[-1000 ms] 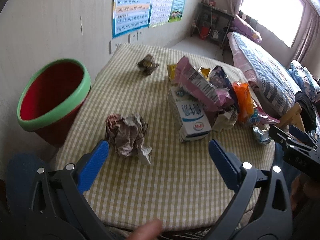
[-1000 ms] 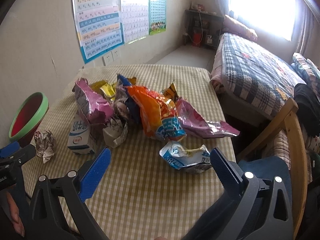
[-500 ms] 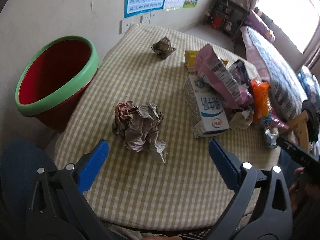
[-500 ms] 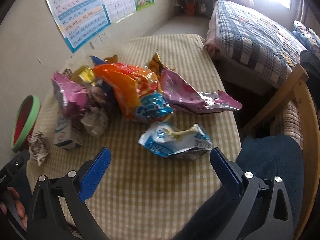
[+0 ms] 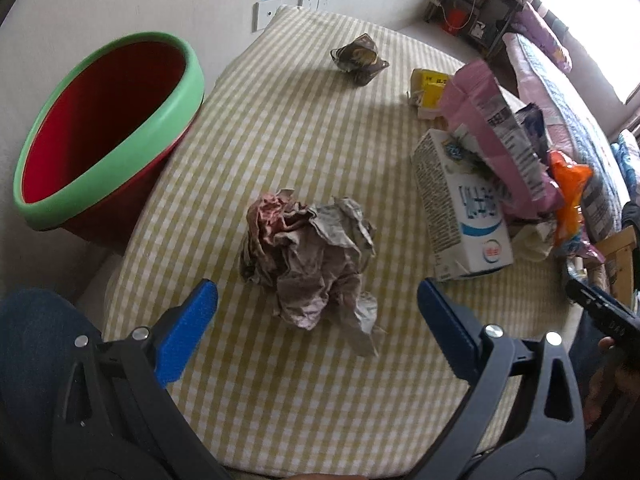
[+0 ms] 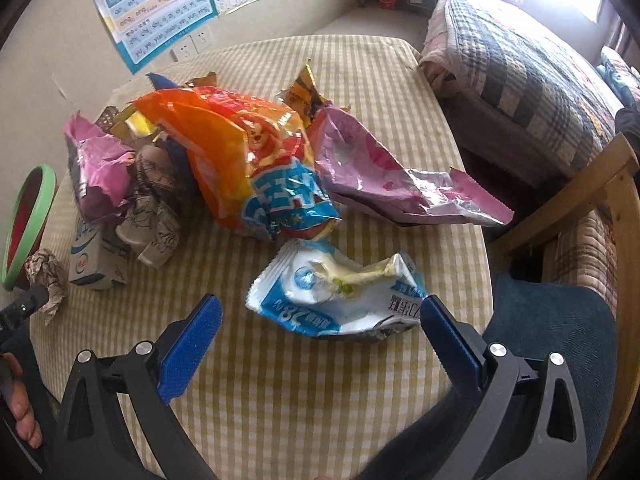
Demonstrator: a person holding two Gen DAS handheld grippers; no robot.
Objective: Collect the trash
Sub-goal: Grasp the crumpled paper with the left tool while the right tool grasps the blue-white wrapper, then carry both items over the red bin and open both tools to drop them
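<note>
I am in a lived-in bedroom at home. A bed (image 6: 520, 68) with a plaid quilt runs along the bright window side, study charts (image 6: 160, 12) with letters hang on the plain wall above wall sockets (image 6: 192, 46), and my desk (image 6: 360, 92) wears a yellow checked cloth. A cluttered dark shelf (image 5: 476, 12) stands in the far corner.

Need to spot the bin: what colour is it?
Red, with a green rim; the bin shows best in the left wrist view.
</note>
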